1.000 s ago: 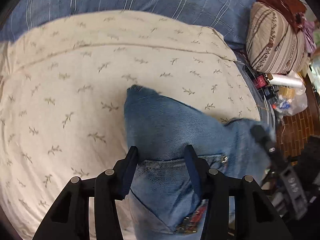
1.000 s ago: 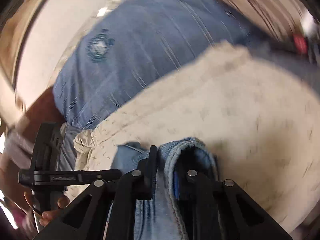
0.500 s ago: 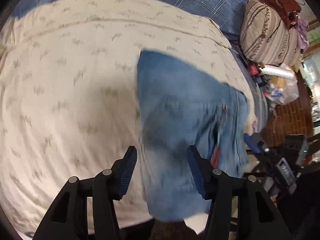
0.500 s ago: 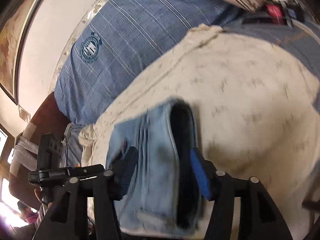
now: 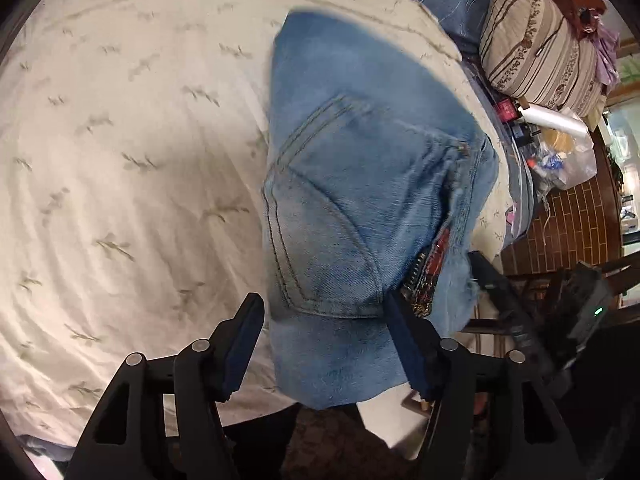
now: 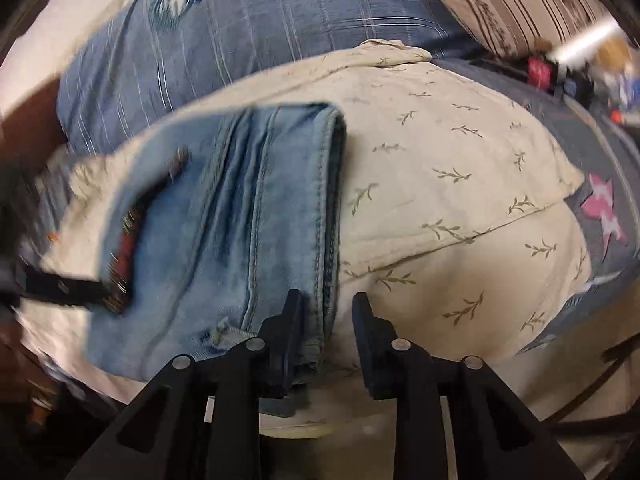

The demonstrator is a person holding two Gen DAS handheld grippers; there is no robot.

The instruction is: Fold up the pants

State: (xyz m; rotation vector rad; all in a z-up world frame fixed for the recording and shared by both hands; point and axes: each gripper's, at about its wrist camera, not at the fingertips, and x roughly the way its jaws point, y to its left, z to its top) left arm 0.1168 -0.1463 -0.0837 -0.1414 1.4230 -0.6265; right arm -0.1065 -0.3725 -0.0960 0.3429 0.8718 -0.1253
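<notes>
Left gripper [image 5: 324, 344] stands released, jaws wide either side of the near edge of the folded jeans [image 5: 360, 184], pads clear of the denim. Right gripper [image 6: 326, 328] is closing, its left finger against the jeans' right-hand seam edge [image 6: 328, 220], nothing visibly pinched. The jeans lie in a compact stack on the cream leaf-print sheet [image 5: 120, 160] of the bed, near its front edge. Risk: the near end overhangs the bed edge and may slide off. A closing right gripper could snag one layer only and drag the fold open.
</notes>
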